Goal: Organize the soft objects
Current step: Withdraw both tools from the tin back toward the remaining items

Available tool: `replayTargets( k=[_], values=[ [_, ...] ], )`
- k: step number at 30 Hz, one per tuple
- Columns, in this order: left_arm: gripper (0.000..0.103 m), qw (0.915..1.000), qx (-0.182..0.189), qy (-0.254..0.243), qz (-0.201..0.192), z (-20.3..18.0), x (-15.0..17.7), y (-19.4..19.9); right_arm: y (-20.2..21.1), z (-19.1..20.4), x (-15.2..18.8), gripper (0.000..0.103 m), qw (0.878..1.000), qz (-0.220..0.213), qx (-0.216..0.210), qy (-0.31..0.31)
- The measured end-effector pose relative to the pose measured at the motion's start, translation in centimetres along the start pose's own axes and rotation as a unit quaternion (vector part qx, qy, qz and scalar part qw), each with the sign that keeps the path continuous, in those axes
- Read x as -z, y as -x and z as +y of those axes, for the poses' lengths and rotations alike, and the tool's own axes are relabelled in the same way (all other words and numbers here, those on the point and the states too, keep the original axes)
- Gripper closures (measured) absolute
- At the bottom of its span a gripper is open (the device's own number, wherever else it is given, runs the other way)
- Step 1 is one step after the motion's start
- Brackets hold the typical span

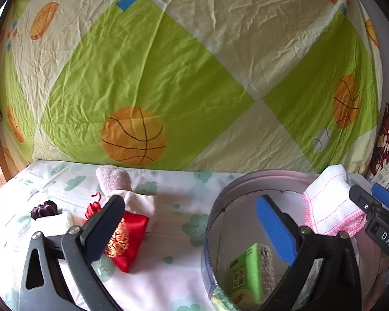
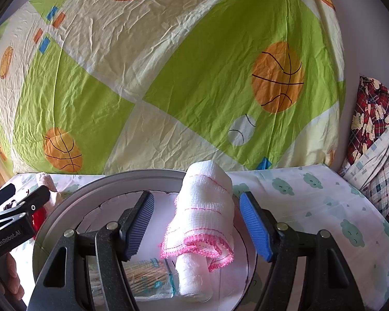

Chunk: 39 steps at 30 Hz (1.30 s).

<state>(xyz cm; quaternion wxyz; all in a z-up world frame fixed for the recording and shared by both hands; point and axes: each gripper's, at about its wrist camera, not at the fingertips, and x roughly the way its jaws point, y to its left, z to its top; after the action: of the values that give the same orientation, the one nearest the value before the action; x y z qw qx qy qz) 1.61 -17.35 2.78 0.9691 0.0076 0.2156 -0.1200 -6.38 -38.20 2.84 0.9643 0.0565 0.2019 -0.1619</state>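
A round grey bin (image 1: pixel 220 202) stands on the bed, also in the right wrist view (image 2: pixel 64 207). A rolled white cloth with a pink hem (image 2: pixel 205 220) hangs over the bin between the fingers of my open right gripper (image 2: pixel 197 228), touching neither pad; it also shows in the left wrist view (image 1: pixel 332 207). My left gripper (image 1: pixel 192 230) is open and empty beside the bin's left rim. A red embroidered pouch (image 1: pixel 127 241), a pink fuzzy sock (image 1: pixel 114 178), a cream cloth (image 1: pixel 142 202) and a dark purple item (image 1: pixel 44 208) lie left of the bin.
Inside the bin are a green box (image 1: pixel 246 272), a pack of cotton swabs (image 2: pixel 147 274) and a gauze roll (image 2: pixel 192 277). A green and cream basketball-print sheet (image 1: pixel 168 64) hangs behind. Plaid bedding (image 2: pixel 373 140) is piled at the right.
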Motion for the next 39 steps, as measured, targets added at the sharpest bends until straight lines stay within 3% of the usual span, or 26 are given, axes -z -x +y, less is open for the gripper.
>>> replayTargets(
  k=[5, 14, 21, 31, 36, 39],
  values=[
    [0.000, 0.9989, -0.026, -0.015, -0.036, 1.1, 0.5, 1.1, 0.4, 0.4, 0.4, 0.032, 1.000, -0.007, 0.009, -0.008],
    [0.000, 0.9966, -0.049, -0.034, -0.056, 2.7, 1.8, 2.2, 1.9, 2.0, 1.3, 0.032, 0.998, -0.047, 0.050, 0.014],
    [0.000, 0.9971, -0.040, -0.023, -0.060, 4.2, 2.0, 3.0, 4.5, 3.1, 2.2, 0.032, 0.995, -0.093, 0.045, 0.004],
    [0.000, 0.9976, -0.026, -0.016, -0.062, 5.7, 2.5, 4.1, 8.3, 4.1, 2.5, 0.032, 0.980, -0.171, 0.103, 0.000],
    [0.000, 0.9985, -0.016, -0.010, -0.052, 7.0, 2.6, 4.2, 9.1, 3.8, 2.7, 0.032, 0.981, -0.167, 0.073, -0.062],
    [0.000, 0.9990, -0.009, -0.016, -0.042, 7.8, 2.6, 4.0, 8.9, 4.8, 3.0, 0.032, 0.982, -0.164, 0.070, -0.059]
  ],
)
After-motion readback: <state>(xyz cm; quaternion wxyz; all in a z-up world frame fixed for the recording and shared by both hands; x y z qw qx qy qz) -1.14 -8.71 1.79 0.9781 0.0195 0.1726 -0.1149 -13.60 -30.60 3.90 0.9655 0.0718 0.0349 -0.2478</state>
